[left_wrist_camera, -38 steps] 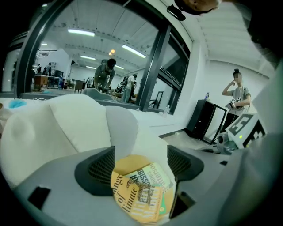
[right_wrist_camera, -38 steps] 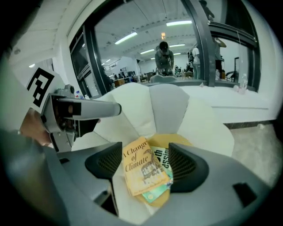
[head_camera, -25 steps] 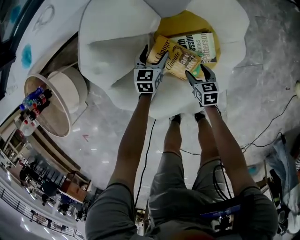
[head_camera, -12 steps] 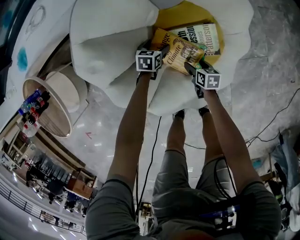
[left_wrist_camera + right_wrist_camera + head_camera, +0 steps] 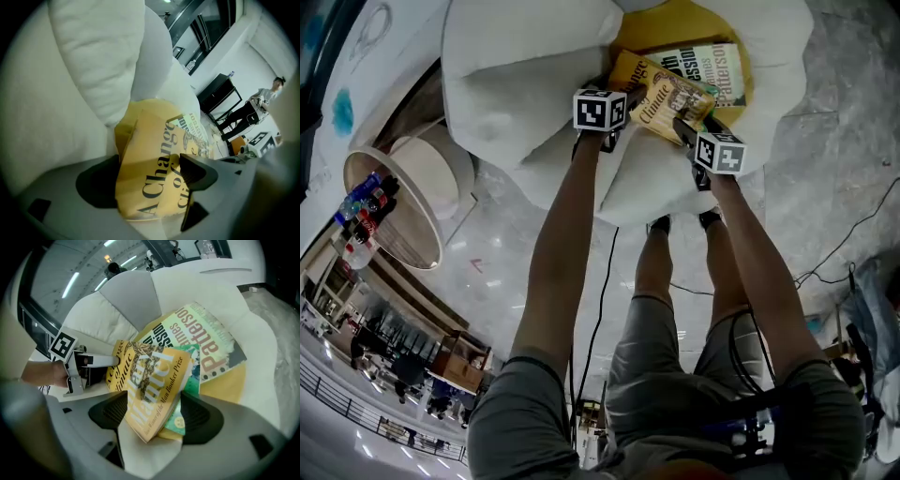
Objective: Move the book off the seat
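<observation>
— Furniture first: what is the big thing?
— White padded flower-shaped seat (image 5: 534, 66), its petals set about a round yellow centre cushion (image 5: 675, 23).
— And on that cushion?
— Two books at least. A white-and-green paperback (image 5: 717, 64) lies flat, with "Patterson" in large letters. Askew on top of it lies the yellow paperback book (image 5: 150, 376). "A Change of Climate" runs down its cover, and "Winner of the Man Booker Prize" along one edge. A green cover (image 5: 191, 380) peeks out from under its near edge; whether that is a third book I cannot tell.
— Where are the tools?
— One at each end of the yellow book. The left hand-held gripper (image 5: 147, 180) straddles its left corner, at the "A Change" end. The right hand-held gripper (image 5: 154, 416) straddles the near right corner, above a white petal.
— Clamped?
— No. Both pairs of jaws have just been opening and stand apart. Each has a corner of the book between its pads, which are not pressing on it. The book rests on the seat.
</observation>
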`<state>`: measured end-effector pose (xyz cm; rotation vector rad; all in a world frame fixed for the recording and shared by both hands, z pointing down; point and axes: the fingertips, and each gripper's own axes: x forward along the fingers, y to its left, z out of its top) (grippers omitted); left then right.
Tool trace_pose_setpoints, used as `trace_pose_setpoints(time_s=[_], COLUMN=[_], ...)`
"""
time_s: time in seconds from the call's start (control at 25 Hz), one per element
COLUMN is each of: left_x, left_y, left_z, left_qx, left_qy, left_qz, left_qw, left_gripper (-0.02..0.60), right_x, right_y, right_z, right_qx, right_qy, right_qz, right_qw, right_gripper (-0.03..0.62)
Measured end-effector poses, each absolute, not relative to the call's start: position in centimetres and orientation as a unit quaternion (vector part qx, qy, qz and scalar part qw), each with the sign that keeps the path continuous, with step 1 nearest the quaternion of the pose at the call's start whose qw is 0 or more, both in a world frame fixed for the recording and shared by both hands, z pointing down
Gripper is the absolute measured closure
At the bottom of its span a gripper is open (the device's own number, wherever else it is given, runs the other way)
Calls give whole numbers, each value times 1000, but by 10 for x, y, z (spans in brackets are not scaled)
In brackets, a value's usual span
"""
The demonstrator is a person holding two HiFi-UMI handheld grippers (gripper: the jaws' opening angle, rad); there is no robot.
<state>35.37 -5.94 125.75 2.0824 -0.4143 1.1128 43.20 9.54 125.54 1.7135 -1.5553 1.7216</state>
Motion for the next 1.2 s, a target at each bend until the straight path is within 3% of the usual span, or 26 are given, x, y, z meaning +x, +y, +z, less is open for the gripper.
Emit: trace_pose_setpoints(time_s=[0.72,0.96,1.2], left_x=[361,364,378], left_y=[-7,-6,-16], left_z=[1212,1175,1108], left_qx=[819,825,846], left_qy=[-161,-196,-210], left_qz=[386,323,281], left_qw=[393,421,401], left_gripper=[187,187,187], right_x=[479,494,517], right_y=[109,94,67], right_z=[1216,1171,1103], right_qx=[620,642,664], right_qy=[-554,-576,-601], right_qz=[535,483,423], right_qw=[151,148,138], right_gripper=[250,250,250])
